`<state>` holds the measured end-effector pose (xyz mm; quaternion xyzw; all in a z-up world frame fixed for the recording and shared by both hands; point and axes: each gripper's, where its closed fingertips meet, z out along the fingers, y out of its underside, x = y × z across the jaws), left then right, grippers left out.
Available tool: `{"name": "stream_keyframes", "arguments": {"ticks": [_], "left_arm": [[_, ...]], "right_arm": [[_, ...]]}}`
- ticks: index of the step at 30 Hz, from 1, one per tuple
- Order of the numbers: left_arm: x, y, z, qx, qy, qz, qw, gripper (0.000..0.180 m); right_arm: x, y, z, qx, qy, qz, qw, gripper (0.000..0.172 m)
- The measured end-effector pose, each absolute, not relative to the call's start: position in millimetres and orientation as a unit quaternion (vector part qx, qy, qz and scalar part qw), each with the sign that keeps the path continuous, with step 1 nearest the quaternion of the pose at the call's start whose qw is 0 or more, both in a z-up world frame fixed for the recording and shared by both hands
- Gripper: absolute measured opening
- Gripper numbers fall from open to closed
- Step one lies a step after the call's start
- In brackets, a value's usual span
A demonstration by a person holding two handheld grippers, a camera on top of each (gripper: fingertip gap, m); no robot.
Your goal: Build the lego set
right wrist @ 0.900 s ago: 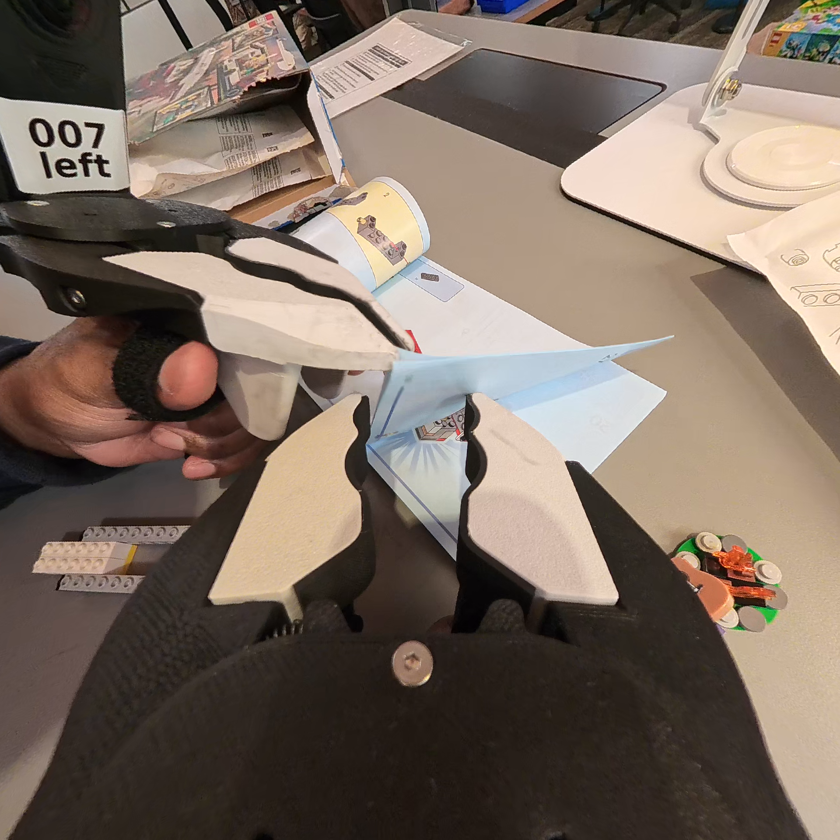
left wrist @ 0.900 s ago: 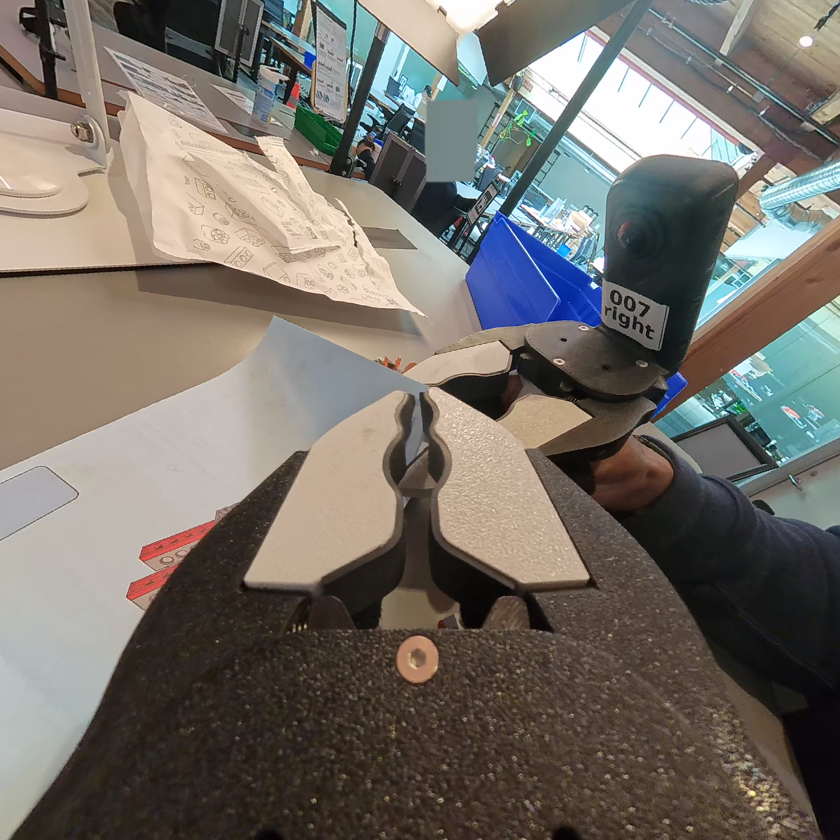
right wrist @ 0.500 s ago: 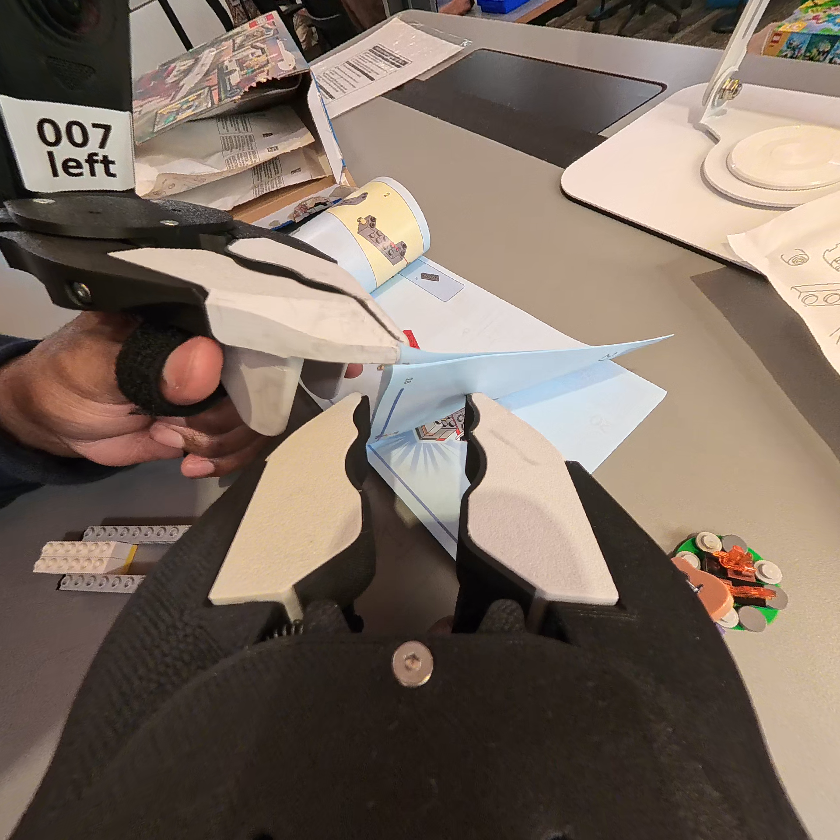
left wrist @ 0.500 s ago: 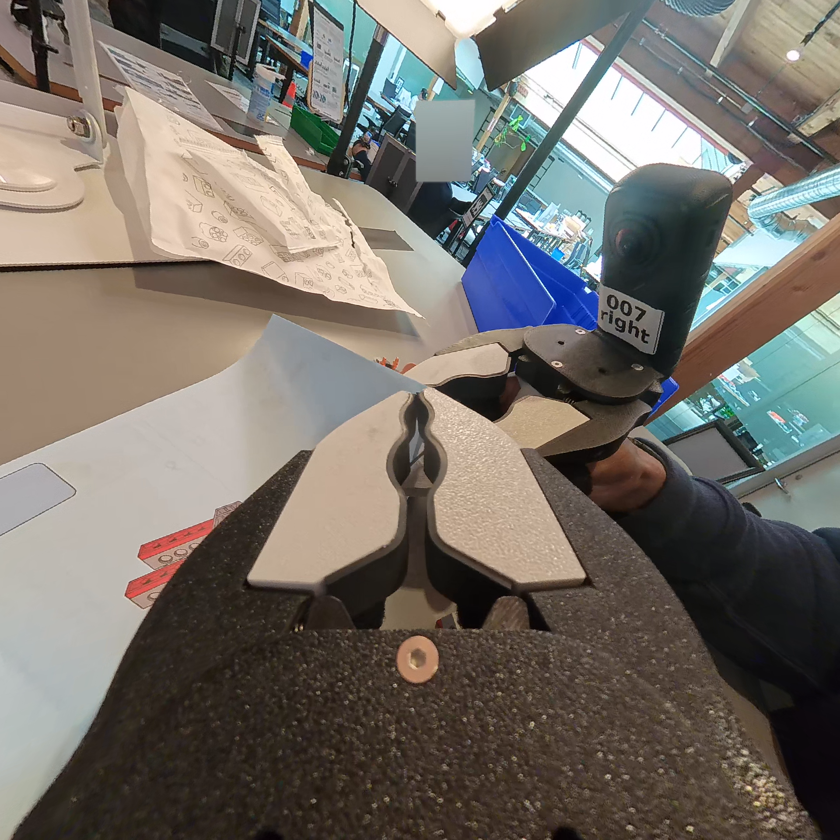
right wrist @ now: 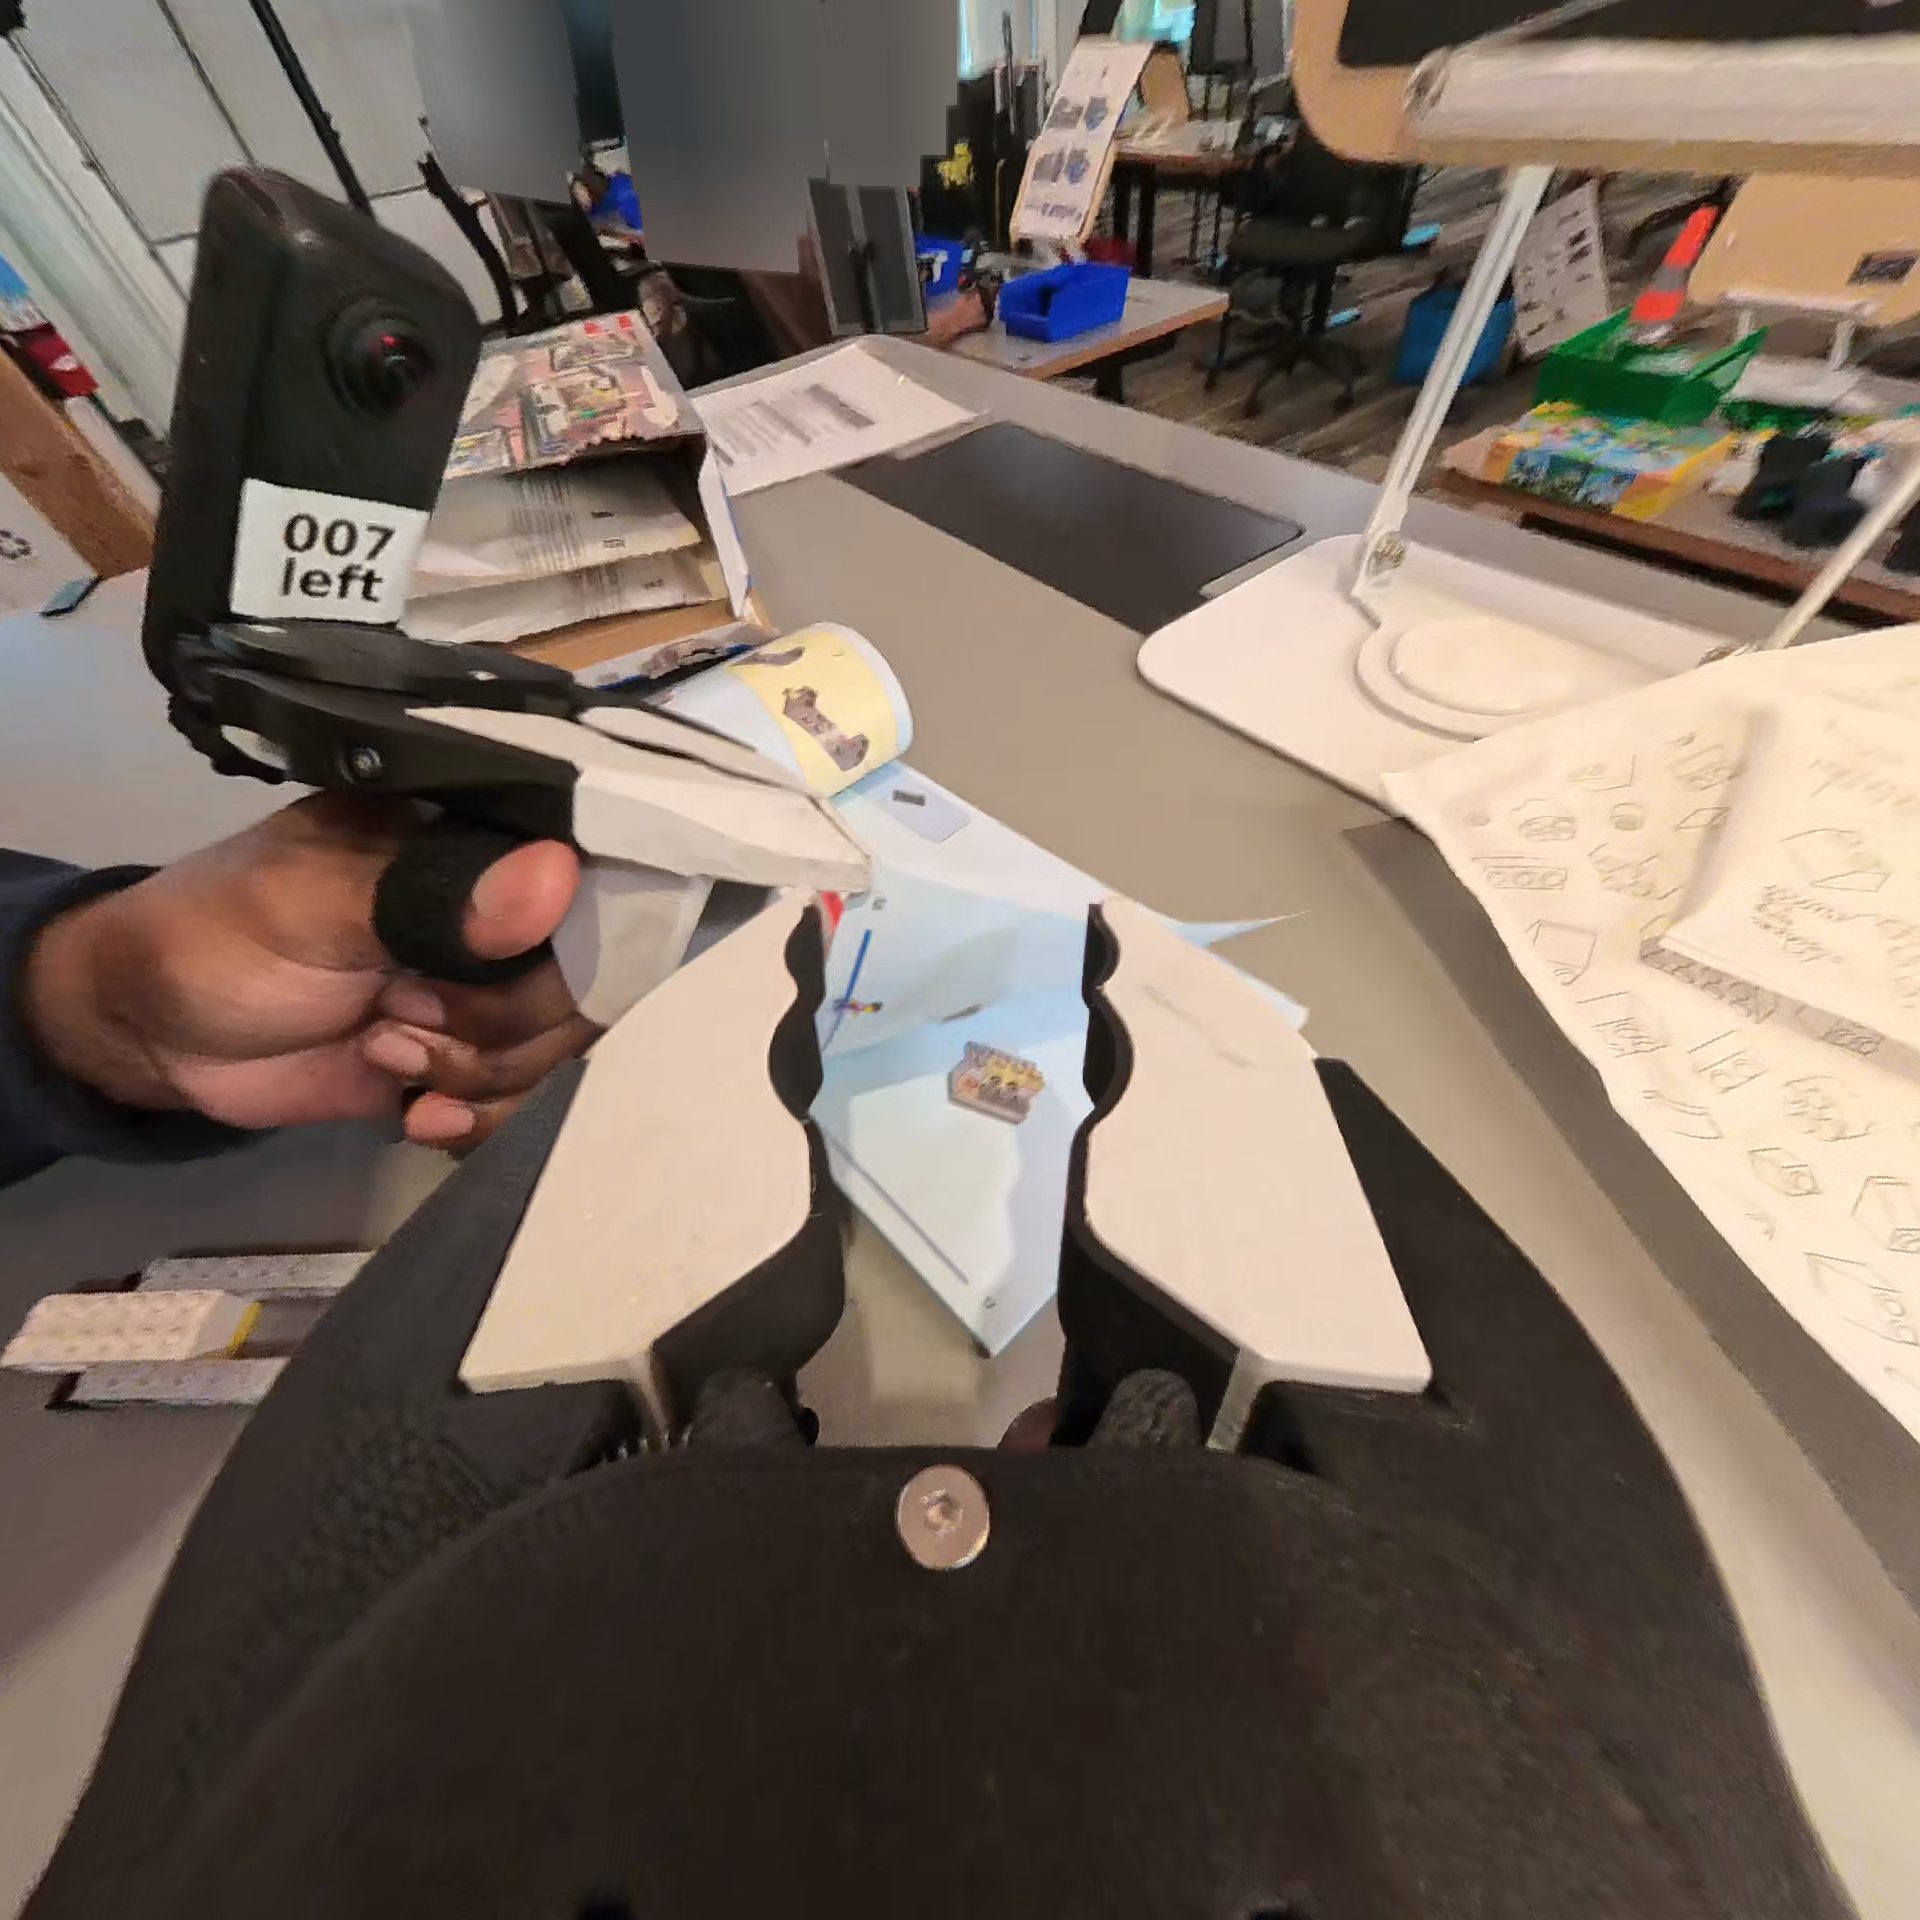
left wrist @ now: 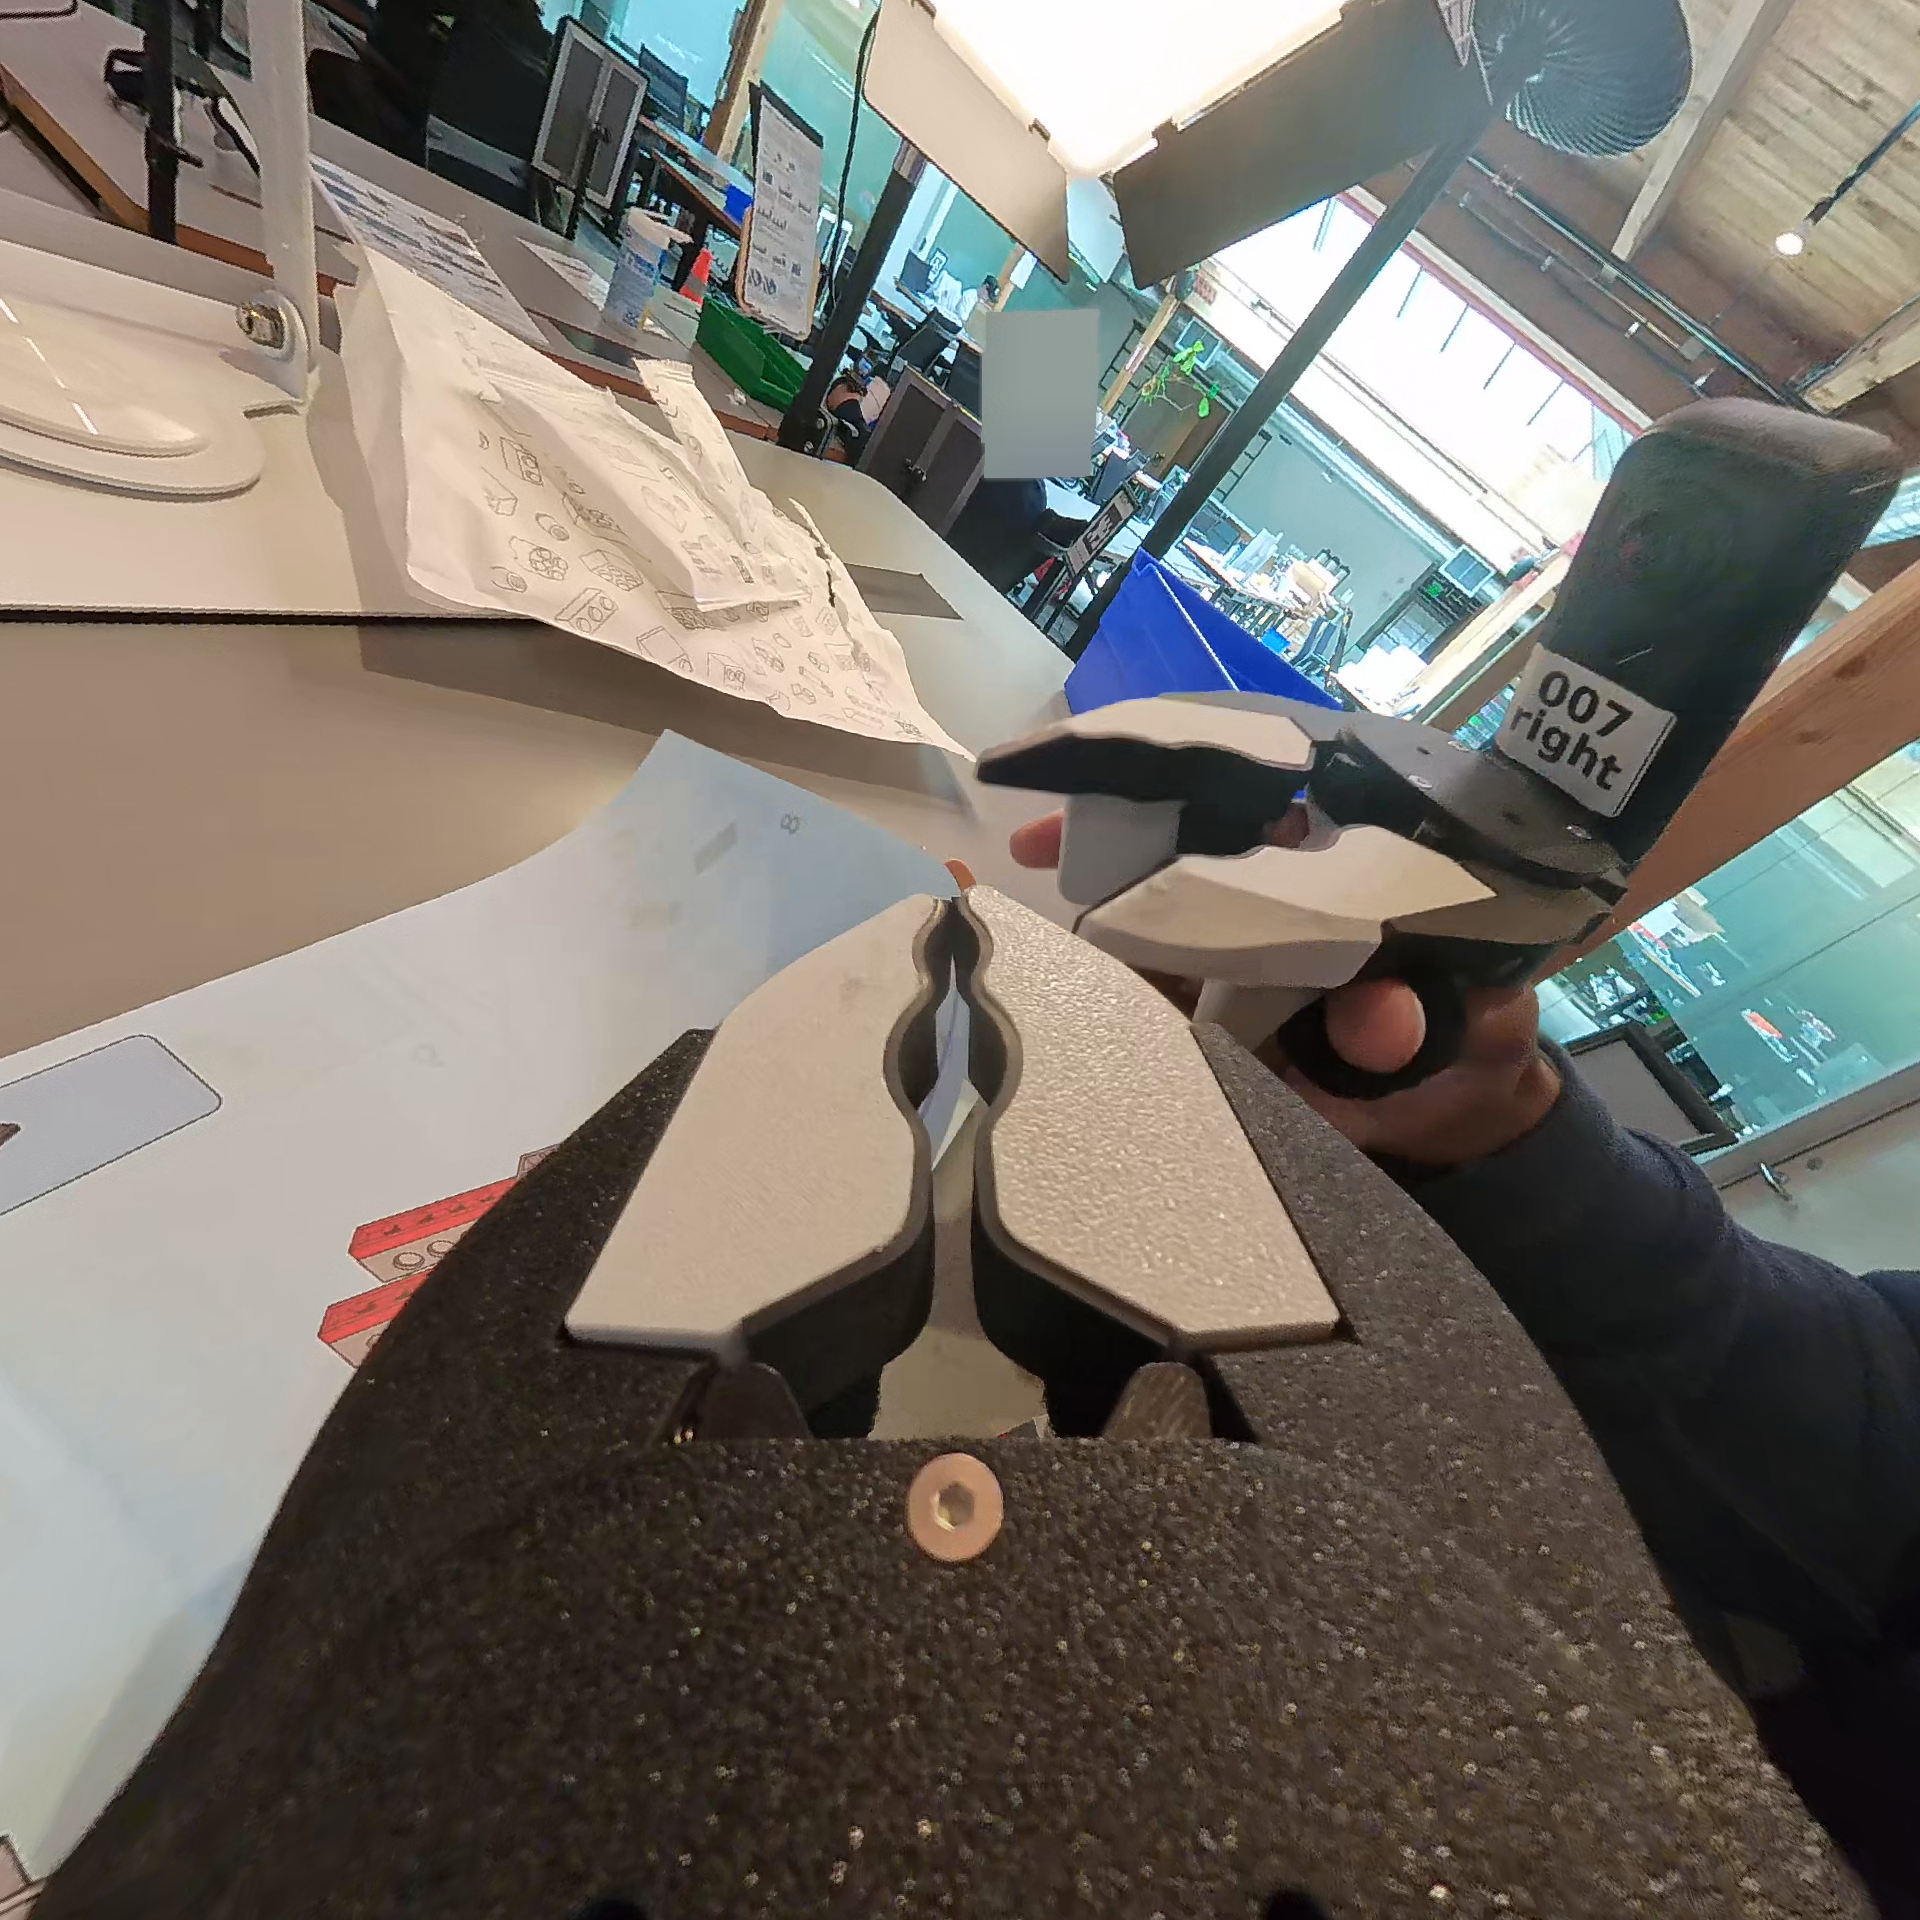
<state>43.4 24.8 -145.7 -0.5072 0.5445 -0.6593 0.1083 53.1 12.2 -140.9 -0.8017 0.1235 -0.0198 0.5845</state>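
A light-blue instruction booklet lies open on the grey table. My left gripper is shut on the corner of one page and holds it lifted off the booklet. The right wrist view shows the same pinch at the left gripper's tip, with the raised page curving away from it. My right gripper is open and holds nothing. Its pads stand apart just in front of the raised page without pressing it. It also shows in the left wrist view, just right of the left gripper.
Grey bricks lie at the left. A white printed paper bag lies at the right, with a white lamp base behind it. A cardboard box of papers and a black mat are farther back. A blue bin stands beyond the table edge. My left and right fingertips are right by each other.
My right gripper has opened wider and drawn up and back from the page. My left gripper stays shut on the page corner and has lifted slightly.
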Motion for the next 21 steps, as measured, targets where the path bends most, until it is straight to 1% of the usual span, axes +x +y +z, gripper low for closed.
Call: {"name": "stream_keyframes", "arguments": {"ticks": [3, 5, 10, 15, 19, 21], "left_arm": [[43.0, 24.5, -144.2, -0.504, 0.544, -0.662, 0.11, 0.0], [42.0, 22.4, -142.3, -0.496, 0.547, -0.666, 0.108, 0.001], [39.7, 23.0, -128.5, -0.478, 0.53, -0.693, 0.103, 0.013], [38.2, 34.8, -116.2, -0.475, 0.511, -0.706, 0.121, 0.014], [35.5, 32.4, -113.3, -0.469, 0.512, -0.713, 0.094, 0.017], [34.6, 28.1, -114.7, -0.465, 0.527, -0.706, 0.081, 0.024]], "right_arm": [[39.5, 21.0, -162.7, -0.832, 0.136, 0.021, 0.538, 0.049], [34.7, 24.5, -176.0, -0.847, 0.145, 0.032, 0.511, 0.053], [30.4, 24.2, -199.1, -0.859, 0.178, 0.087, 0.472, 0.054], [30.2, 23.3, -194.2, -0.84, 0.192, 0.138, 0.489, 0.053], [28.6, 24.4, -186.1, -0.824, 0.186, 0.164, 0.51, 0.057], [28.7, 24.6, -186.7, -0.826, 0.183, 0.157, 0.509, 0.059]]}}
